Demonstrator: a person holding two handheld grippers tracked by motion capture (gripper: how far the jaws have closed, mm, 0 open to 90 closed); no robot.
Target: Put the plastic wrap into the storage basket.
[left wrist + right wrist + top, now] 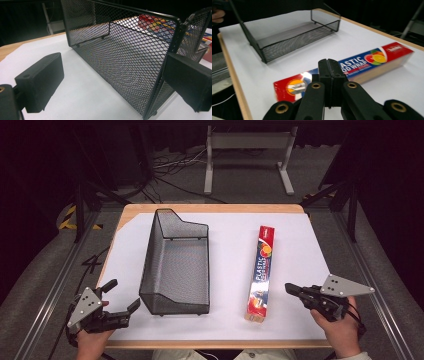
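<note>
A long red and blue plastic wrap box (261, 272) lies lengthwise on the white table cover, right of centre. A black wire mesh basket (176, 265) stands left of it and holds nothing. My right gripper (289, 289) is shut with nothing in it, just right of the box's near end; in the right gripper view its jaws (328, 65) are pressed together above the box (372, 61). My left gripper (123, 296) stands open at the basket's near left corner. In the left gripper view that corner post (163, 72) sits between the pads.
The white cover (295, 250) spans a wooden table (210, 208). A grey metal stand (247, 155) and cables lie on the floor beyond the far edge. Dark frame rails run along both sides of the table.
</note>
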